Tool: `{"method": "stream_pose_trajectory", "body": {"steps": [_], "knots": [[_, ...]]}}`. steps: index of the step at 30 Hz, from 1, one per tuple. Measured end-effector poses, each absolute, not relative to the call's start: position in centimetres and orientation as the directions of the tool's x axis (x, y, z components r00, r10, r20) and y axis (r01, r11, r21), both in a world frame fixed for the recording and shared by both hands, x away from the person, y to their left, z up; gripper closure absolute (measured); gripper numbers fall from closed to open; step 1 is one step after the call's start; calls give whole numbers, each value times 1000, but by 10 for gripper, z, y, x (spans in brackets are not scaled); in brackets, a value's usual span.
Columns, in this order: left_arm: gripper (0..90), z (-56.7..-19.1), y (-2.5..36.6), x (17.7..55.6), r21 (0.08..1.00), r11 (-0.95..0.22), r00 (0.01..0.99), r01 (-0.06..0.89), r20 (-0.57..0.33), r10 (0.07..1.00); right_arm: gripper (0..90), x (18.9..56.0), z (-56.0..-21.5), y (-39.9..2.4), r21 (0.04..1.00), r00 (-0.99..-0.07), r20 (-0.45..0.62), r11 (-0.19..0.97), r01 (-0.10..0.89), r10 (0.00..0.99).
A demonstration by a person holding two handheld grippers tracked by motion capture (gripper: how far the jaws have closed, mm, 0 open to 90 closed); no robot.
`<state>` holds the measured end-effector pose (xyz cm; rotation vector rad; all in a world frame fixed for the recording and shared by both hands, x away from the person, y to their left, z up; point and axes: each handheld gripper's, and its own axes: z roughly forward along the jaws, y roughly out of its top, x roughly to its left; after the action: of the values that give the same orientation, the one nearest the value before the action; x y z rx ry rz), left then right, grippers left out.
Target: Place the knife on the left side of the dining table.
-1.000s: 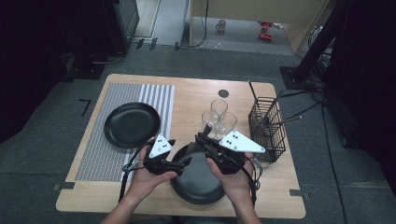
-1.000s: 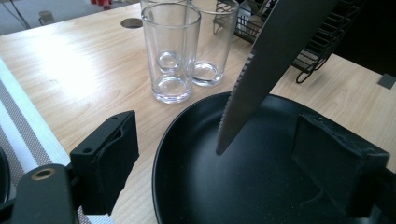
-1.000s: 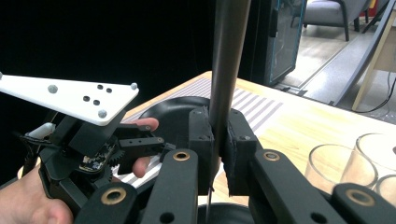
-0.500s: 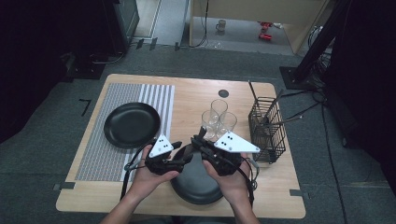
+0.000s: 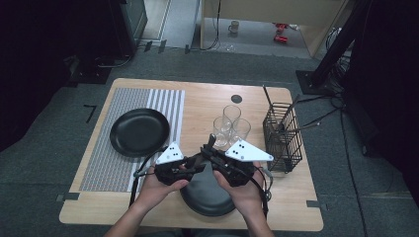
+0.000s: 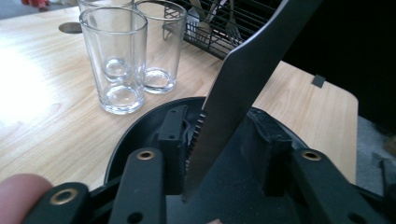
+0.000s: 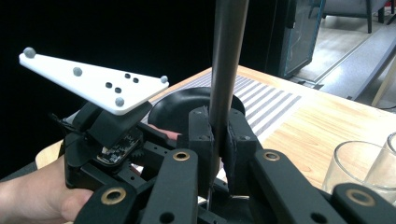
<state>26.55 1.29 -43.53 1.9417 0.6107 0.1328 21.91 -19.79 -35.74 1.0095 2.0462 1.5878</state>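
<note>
- Right gripper (image 7: 217,140): jaws clamped on the handle of a dark knife (image 7: 227,60). Handle rises straight up between the 2 pads; grip looks firm and centred.
- Left gripper (image 6: 224,140): jaws have just been closing, with the knife blade (image 6: 243,88) between them. The serrated edge lies right beside the left-hand pad (image 6: 172,133); the other pad stands clear of the blade, so the jaws are not yet pressing on it and I count them as open around it.
- Likely reason for the arrangement: a hand-over or re-grip. One gripper steadies the handle while the other comes in on the blade, so the knife is never loose over the table.
- High view: both grippers meet tip to tip, left gripper (image 5: 190,167) and right gripper (image 5: 213,159), above the near black plate (image 5: 207,197). The knife sticks up as a short dark stub (image 5: 210,141) from their meeting point.
- Knife is off the table, above the near plate and in front of the 3 glasses (image 5: 231,126).
- The blade slants up and to the right in the left gripper view, towards the wire cutlery basket (image 5: 281,136), which already holds utensils.
- Second black plate (image 5: 140,131) rests on the striped mat (image 5: 123,143), well apart from the work. It looks like a laid place, so the knife may be bound for a place setting; that is a judgement only.
- Risk: the thin flat blade could twist or slip as the left jaws shut, if they catch its edge and not its face.
</note>
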Motion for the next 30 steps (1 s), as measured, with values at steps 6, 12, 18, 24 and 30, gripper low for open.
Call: {"method": "stream_pose_trajectory", "body": {"steps": [6,12,18,24,30], "knots": [[719,-436,14,262,890,-331,891,315,-158,425,837,220,-358,-201,944,-678,165,86,320,716],[744,-438,15,257,899,-351,909,262,-108,403,830,224,-360,-204,941,-680,198,56,333,706],[751,-439,17,257,906,-348,913,239,-88,399,825,226,-361,-203,939,-683,214,44,340,699],[753,-438,18,255,908,-351,902,228,-62,426,818,227,-362,-202,938,-688,228,35,346,689],[752,-438,17,253,911,-341,898,231,-65,434,810,229,-366,-200,935,-685,232,35,352,690]]}}
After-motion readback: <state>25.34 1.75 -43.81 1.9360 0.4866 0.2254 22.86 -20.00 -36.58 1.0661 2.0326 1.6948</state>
